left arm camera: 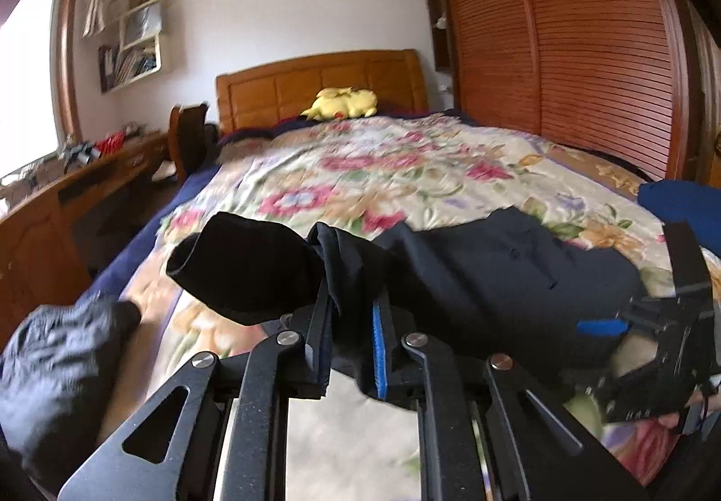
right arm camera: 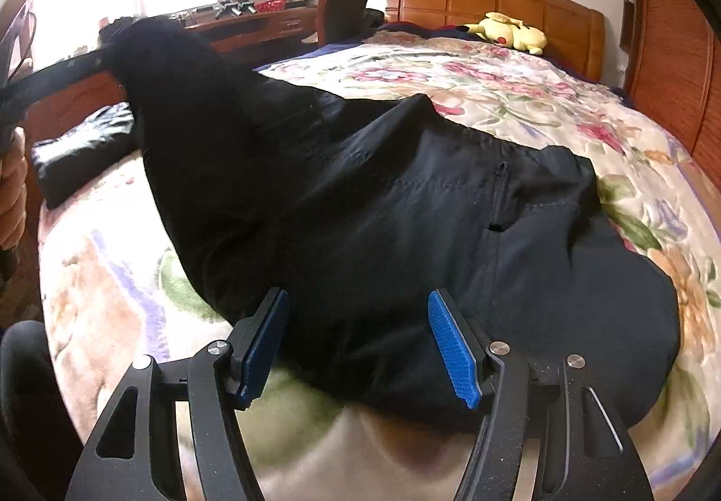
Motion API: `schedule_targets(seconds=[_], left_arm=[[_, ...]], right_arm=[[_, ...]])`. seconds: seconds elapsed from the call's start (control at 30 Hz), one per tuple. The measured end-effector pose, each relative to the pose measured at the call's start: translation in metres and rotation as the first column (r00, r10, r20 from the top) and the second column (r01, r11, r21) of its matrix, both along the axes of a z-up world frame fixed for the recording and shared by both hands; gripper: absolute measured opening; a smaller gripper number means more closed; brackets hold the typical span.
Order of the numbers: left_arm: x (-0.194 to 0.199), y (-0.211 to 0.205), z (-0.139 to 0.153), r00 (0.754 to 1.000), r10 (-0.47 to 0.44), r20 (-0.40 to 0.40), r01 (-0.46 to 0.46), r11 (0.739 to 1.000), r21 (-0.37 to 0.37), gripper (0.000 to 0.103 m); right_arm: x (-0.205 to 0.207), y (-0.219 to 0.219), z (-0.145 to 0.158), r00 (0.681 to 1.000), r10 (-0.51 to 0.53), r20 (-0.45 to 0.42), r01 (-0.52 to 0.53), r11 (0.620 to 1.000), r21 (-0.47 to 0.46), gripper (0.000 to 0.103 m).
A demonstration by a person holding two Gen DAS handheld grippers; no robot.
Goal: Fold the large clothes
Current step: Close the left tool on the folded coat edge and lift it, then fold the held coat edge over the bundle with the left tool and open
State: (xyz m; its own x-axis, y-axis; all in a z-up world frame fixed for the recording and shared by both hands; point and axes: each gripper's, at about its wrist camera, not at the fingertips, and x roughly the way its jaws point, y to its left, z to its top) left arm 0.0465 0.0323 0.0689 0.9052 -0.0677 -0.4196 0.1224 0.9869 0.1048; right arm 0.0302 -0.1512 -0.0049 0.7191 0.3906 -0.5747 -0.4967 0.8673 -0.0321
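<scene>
A pair of dark navy trousers point(right arm camera: 405, 221) lies across the flowered bedspread point(right arm camera: 518, 95). My left gripper point(left arm camera: 351, 307) is shut on the trousers' leg end point(left arm camera: 252, 266) and holds it lifted above the bed; the cuff hangs open to the left. The rest of the trousers point(left arm camera: 495, 266) stretches right toward my right gripper point(left arm camera: 649, 334). In the right wrist view my right gripper point(right arm camera: 358, 307) is open, its blue pads point(right arm camera: 450, 348) on either side of the near edge of the trousers, holding nothing.
A folded dark garment point(left arm camera: 58, 370) lies at the bed's left edge, also in the right wrist view point(right arm camera: 81, 154). A yellow plush toy point(left arm camera: 342, 102) rests by the wooden headboard point(left arm camera: 324, 82). A desk point(left arm camera: 90, 176) stands left, a wardrobe point(left arm camera: 563, 41) right, a blue item point(left arm camera: 680, 203) at far right.
</scene>
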Motion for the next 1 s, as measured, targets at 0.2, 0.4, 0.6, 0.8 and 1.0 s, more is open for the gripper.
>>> schedule_targets(seconds=[0.2,0.4,0.6,0.8,1.0], left_arm=[[0.013,-0.062,0.023,0.993,-0.115,0.032,0.113,0.991,0.071,0.012],[0.027,-0.125,0.033,0.975,-0.218,0.033,0.214,0.972,0.093,0.011],[0.029,-0.189,0.039,0.942,-0.334,0.017,0.329,0.936,0.125,0.011],[0.02,-0.235,0.025,0.891,-0.45,-0.054,0.453,0.887,0.089,0.011],[0.024,-0.25,0.004,0.878,-0.454,-0.15,0.466,0.883,0.058,0.014]], right_arm=[[-0.014,-0.046,0.008,0.998,-0.06,0.036,0.058,0.996,0.064,0.066],[-0.025,-0.096,0.008,0.981,-0.181,0.07,0.174,0.98,0.097,0.066],[-0.033,-0.143,0.005,0.955,-0.289,0.067,0.279,0.951,0.135,0.066],[-0.045,-0.173,0.006,0.932,-0.355,0.073,0.339,0.925,0.169,0.066],[-0.048,-0.18,0.008,0.917,-0.389,0.083,0.369,0.911,0.185,0.066]])
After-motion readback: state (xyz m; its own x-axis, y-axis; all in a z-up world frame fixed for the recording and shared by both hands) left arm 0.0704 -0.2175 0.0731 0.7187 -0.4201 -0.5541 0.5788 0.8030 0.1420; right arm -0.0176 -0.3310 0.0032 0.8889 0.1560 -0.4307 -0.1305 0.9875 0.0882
